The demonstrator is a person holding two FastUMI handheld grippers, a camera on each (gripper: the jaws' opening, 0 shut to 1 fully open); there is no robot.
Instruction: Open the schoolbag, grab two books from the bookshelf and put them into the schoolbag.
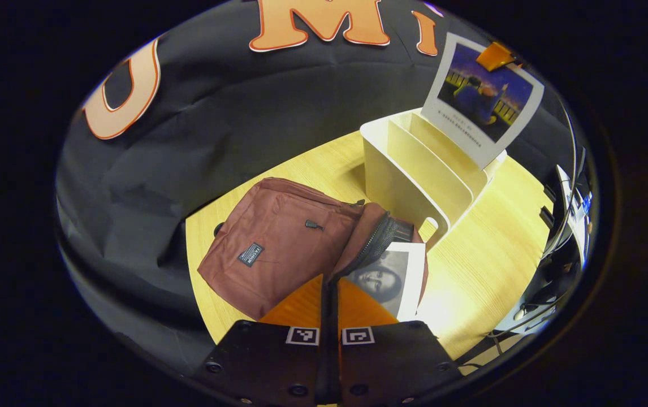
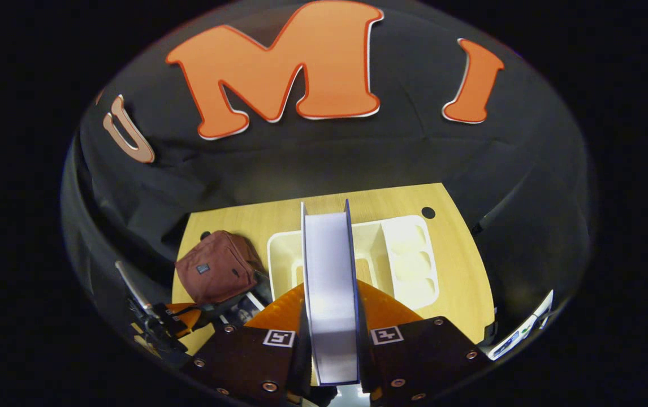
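On a pale wooden surface (image 1: 488,254) lies a maroon schoolbag (image 1: 267,243), its zipped mouth open and turned toward the white bookshelf (image 1: 414,175) just beside it. A book with a grey portrait cover (image 1: 394,277) sits partly inside that mouth, its lower end sticking out. The left tongs (image 1: 329,308) are closed on the edge of the bag's flap beside the zipper, holding it up. In the left gripper view, a second book with a blue cover (image 1: 485,99) is held above the bookshelf. The right tongs (image 2: 332,316) grip this book (image 2: 329,282) by its lower edge, its spine and pages running straight away from the camera, above the bookshelf (image 2: 409,260). From these tongs the schoolbag (image 2: 216,271) lies to the left and nearer, so the book would need to travel leftward, long edge leading, into the held-open mouth.
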